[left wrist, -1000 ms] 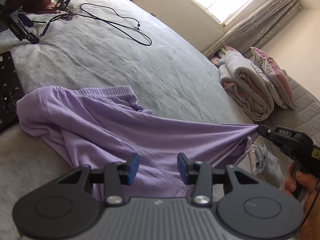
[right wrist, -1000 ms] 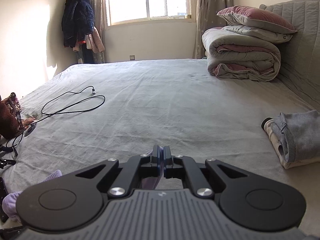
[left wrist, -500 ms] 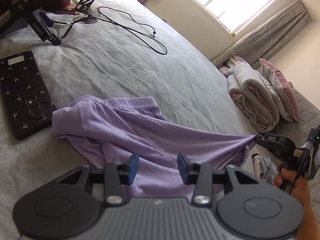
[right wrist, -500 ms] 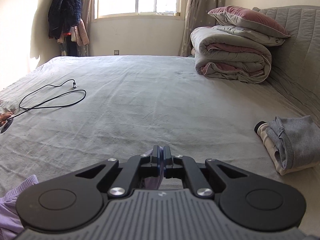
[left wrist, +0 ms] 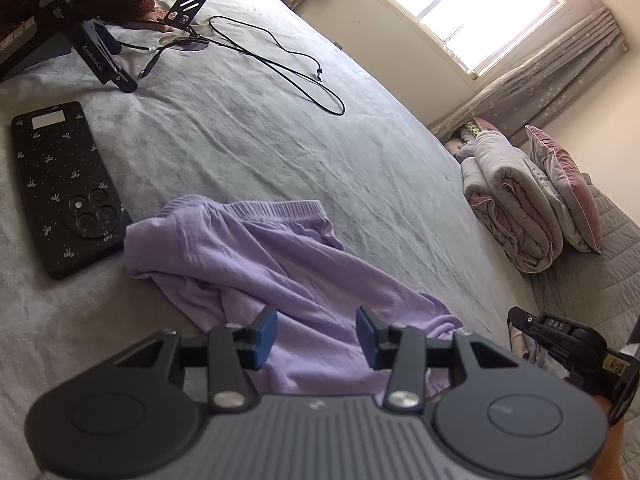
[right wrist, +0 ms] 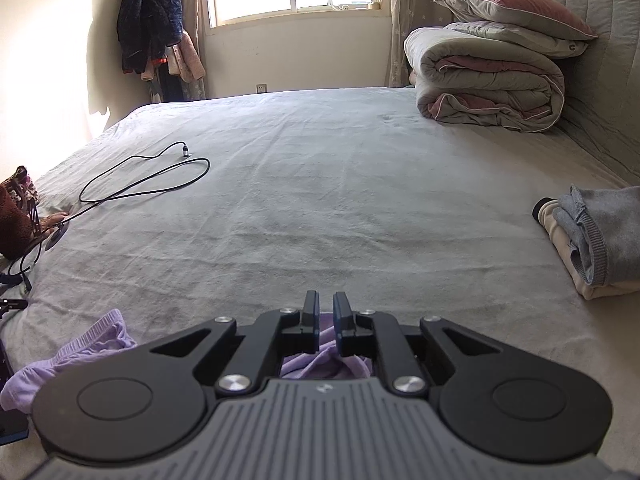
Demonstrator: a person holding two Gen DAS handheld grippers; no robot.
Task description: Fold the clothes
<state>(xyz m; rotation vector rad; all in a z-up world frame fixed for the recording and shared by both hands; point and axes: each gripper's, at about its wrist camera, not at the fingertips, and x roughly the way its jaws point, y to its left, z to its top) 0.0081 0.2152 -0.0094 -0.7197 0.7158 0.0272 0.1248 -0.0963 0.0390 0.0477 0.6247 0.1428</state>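
Note:
A lilac garment (left wrist: 260, 264) with an elastic waistband lies crumpled on the grey bed (left wrist: 260, 140). My left gripper (left wrist: 316, 336) hovers open just above its near part, with nothing between the blue pads. In the left wrist view my right gripper (left wrist: 520, 318) sits to the right, just off the garment's right end. In the right wrist view the right gripper (right wrist: 326, 312) shows a narrow gap between its fingers and holds no cloth. The lilac garment (right wrist: 92, 340) lies slack under and to the left of it.
A black phone (left wrist: 60, 188) lies left of the garment. Farther back are a black stand (left wrist: 92, 52) and a looped cable (left wrist: 280, 64). A folded quilt (right wrist: 488, 80) and a pillow (right wrist: 516, 8) sit by the headboard. Folded grey and cream clothes (right wrist: 596, 240) lie at the right.
The right gripper's fingers have parted and let go of the garment's end. The cloth, stretched taut before, has dropped slack onto the bed. The left gripper has shifted right.

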